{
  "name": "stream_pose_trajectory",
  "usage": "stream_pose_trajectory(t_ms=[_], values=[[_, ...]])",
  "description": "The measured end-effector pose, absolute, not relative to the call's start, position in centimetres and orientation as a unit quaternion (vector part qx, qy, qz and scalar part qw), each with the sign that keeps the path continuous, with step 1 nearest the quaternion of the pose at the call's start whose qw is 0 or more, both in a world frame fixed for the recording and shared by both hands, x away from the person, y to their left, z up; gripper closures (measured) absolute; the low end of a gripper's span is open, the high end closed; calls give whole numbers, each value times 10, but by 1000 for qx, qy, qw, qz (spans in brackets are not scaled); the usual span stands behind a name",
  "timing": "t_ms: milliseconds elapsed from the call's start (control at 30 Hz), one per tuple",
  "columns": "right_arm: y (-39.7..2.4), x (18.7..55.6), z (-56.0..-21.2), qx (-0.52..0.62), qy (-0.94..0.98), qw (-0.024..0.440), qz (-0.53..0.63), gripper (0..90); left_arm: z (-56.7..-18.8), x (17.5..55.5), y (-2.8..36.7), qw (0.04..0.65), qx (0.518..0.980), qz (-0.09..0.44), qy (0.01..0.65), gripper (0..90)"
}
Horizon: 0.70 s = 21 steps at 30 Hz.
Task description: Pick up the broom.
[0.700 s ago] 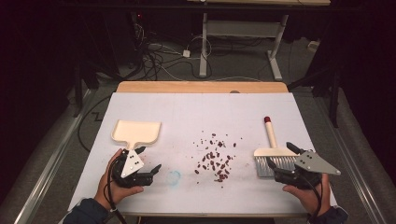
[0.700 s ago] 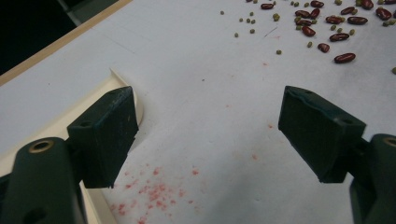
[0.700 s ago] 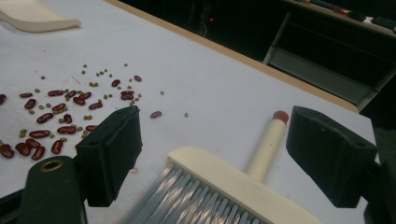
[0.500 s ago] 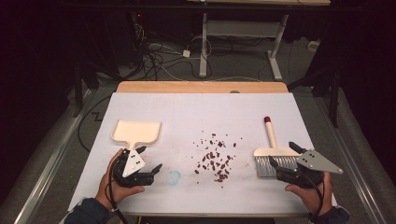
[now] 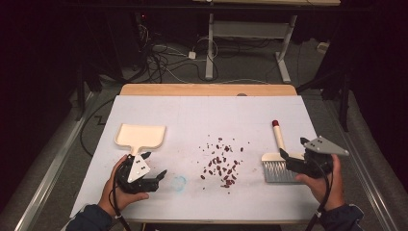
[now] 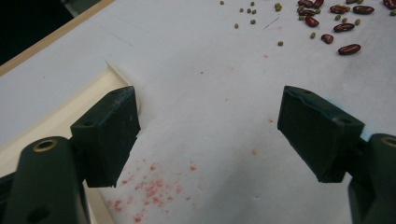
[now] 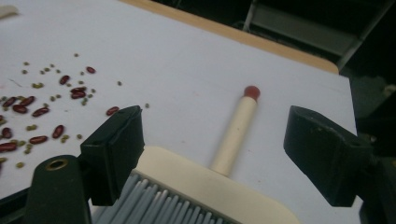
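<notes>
Sweeping not begun: beans (image 5: pixel 220 163) scattered loose on surface (image 5: pixel 207 115), well ahead of both jaw pairs; right gripper (image 7: pixel 210 158) jaws spread, straddling brush (image 7: pixel 201 184) head, no pinch; left gripper (image 6: pixel 205 135) jaws spread, empty, dustpan (image 6: pixel 60 121) just beside one jaw; grasping, sweeping left

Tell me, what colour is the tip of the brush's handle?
Red, on a cream handle; the right gripper view shows the tip best.

A cream plastic dustpan (image 5: pixel 140 136) lies on the white table cover (image 5: pixel 207 115). Dark red kidney beans (image 5: pixel 222 166) mix with small olive-green beans (image 6: pixel 252 10). The cream-handled brush (image 5: pixel 277 156) has grey bristles and a red tip at 12 o'clock.
</notes>
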State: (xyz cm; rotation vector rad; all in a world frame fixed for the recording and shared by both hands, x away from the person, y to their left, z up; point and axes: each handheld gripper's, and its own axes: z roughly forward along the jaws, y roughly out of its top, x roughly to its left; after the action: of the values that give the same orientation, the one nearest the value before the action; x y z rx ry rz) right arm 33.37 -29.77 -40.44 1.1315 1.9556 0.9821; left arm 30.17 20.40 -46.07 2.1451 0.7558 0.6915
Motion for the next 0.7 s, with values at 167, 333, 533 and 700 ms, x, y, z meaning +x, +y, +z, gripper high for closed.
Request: stream_pose_trajectory(t_ms=[167, 333, 533, 700], values=[[-304, 366, -401, 471, 760, 271, 357, 305, -463, 303, 203, 368, 841, 268, 293, 202], [-301, 401, -409, 509, 765, 242, 312, 264, -464, 302, 204, 364, 843, 265, 295, 202], [-295, 434, -430, 549, 762, 223, 261, 263, -464, 301, 203, 363, 843, 265, 295, 203], [-292, 454, -452, 574, 768, 198, 205, 318, -465, 302, 202, 359, 847, 261, 292, 205]])
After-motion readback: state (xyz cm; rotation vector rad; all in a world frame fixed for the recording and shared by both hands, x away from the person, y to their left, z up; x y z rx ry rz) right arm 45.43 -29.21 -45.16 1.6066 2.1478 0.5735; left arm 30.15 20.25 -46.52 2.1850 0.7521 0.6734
